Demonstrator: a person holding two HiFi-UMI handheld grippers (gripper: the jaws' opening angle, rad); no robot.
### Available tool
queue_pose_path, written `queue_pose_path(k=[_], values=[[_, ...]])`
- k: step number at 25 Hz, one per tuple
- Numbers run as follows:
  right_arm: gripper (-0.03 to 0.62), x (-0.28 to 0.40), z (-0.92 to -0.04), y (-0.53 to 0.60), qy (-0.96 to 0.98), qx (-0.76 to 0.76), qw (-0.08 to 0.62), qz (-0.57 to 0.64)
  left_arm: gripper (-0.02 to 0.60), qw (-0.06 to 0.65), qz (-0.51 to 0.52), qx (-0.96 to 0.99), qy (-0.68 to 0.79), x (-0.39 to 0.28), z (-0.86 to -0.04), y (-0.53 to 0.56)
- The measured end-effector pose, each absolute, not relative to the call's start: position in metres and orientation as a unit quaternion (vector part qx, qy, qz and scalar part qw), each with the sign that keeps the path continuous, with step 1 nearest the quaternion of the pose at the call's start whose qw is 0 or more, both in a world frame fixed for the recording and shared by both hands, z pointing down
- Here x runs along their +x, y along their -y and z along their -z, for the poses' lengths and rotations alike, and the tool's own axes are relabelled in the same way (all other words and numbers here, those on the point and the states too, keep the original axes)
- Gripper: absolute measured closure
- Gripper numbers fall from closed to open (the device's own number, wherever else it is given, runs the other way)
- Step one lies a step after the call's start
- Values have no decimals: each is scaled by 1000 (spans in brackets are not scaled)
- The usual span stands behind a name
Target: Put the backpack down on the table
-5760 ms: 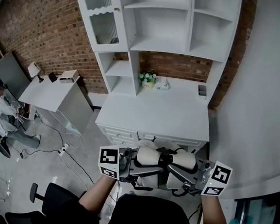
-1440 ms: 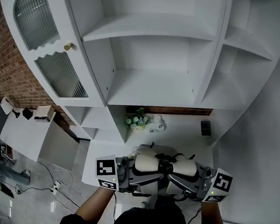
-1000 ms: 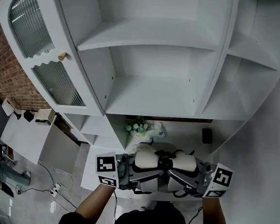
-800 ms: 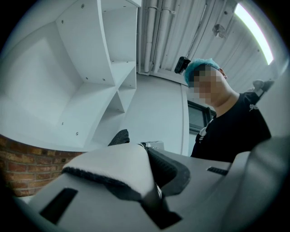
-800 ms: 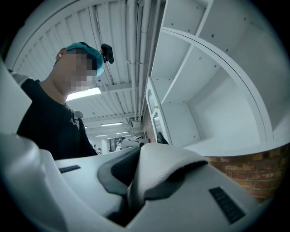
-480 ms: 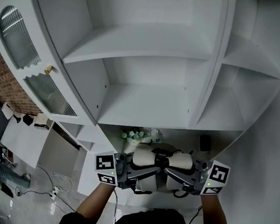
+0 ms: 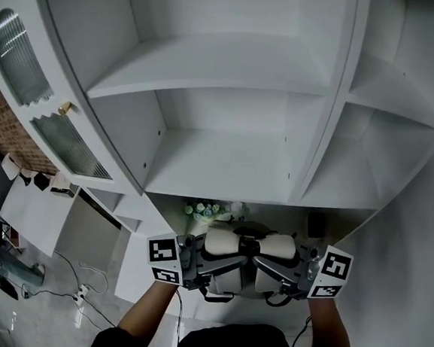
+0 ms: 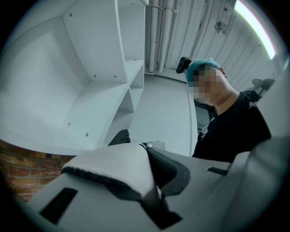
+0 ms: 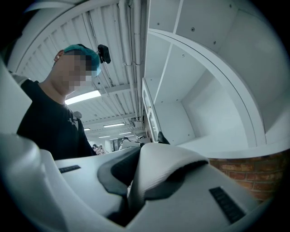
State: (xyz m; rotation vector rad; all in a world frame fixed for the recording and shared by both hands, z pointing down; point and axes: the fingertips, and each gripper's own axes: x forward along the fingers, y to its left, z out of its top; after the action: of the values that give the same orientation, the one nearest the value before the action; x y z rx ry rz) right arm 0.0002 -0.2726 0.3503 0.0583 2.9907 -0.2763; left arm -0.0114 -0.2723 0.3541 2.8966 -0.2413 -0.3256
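Left gripper (image 7: 224, 266) and right gripper (image 7: 269, 270) each clamp 1 strap of the backpack (image 7: 224, 242), just short of the flowers (image 7: 201, 209); drop it too far forward and it topples them.

The backpack (image 7: 224, 242) is cream woven cloth backed with black mesh; the shelf unit (image 7: 226, 158) above it is smooth matt white.

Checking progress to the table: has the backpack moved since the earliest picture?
Yes, forward: the backpack was far short of the flowers then; now it is close to them.
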Motion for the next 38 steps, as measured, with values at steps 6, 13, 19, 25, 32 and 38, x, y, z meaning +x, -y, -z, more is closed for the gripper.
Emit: queue_pose_path(k=[6, 13, 19, 25, 32, 38], values=[[549, -4, -372, 276, -993, 5, 53, 109, 528, 118, 78, 987, 78, -11, -380, 276], [549, -6, -399, 271, -990, -4, 33, 135, 528, 135, 70, 985, 77, -12, -405, 271], [548, -8, -414, 264, -990, -13, 19, 142, 528, 142, 61, 985, 72, -14, -418, 267], [548, -9, -427, 260, -988, -14, 11, 153, 528, 148, 51, 985, 78, -14, -431, 262], [548, -7, -441, 254, -985, -18, 12, 171, 528, 154, 46, 984, 82, -12, -443, 254], [548, -7, -454, 246, -983, -22, -1, 181, 528, 169, 56, 981, 73, -12, -457, 245]])
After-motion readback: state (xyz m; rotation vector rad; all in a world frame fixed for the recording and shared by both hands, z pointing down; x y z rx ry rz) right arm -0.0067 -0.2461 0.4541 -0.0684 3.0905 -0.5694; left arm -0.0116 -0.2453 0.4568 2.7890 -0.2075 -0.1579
